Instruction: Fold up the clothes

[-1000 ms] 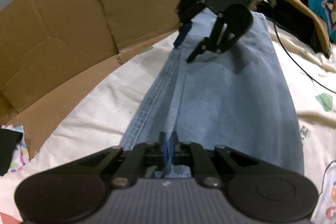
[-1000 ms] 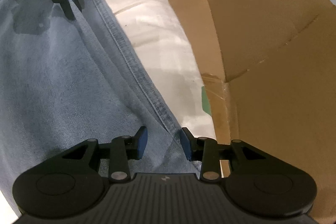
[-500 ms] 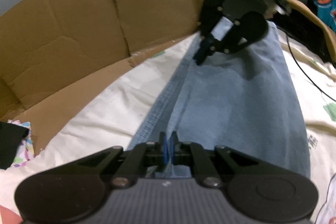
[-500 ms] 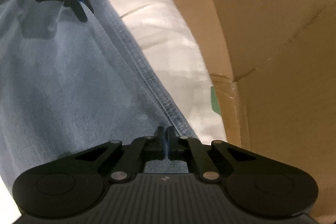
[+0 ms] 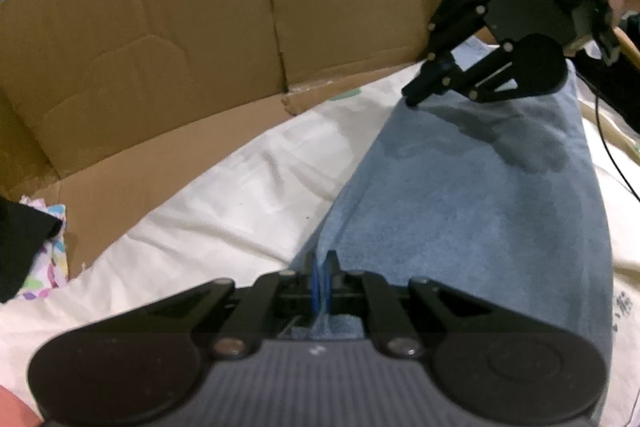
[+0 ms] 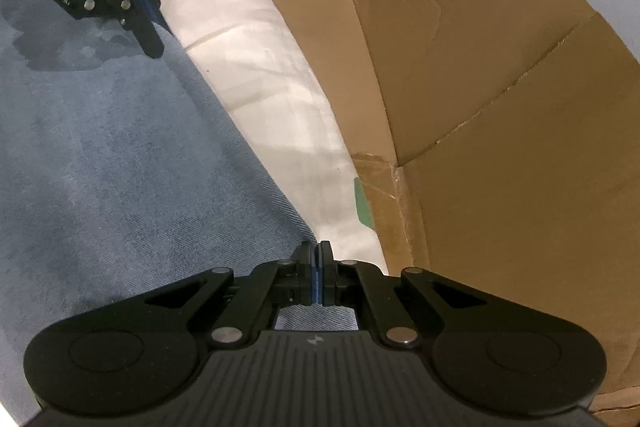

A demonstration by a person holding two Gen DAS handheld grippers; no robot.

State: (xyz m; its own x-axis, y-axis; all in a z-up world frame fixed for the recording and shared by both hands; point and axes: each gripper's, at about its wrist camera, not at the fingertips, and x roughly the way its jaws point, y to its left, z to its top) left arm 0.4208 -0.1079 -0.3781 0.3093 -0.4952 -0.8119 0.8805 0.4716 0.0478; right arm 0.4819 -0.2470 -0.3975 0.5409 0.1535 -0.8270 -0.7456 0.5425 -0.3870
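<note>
Along the jeans (image 6: 120, 155) edge on the bed sheet (image 5: 224, 203), right tongs (image 6: 316, 259), spread a second ago, are now pinching denim like left tongs (image 5: 320, 267), readying the fold.

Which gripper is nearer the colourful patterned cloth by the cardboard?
Left. The left gripper grips the jeans at the end nearest the patterned cloth; the right gripper grips the far end.
</note>
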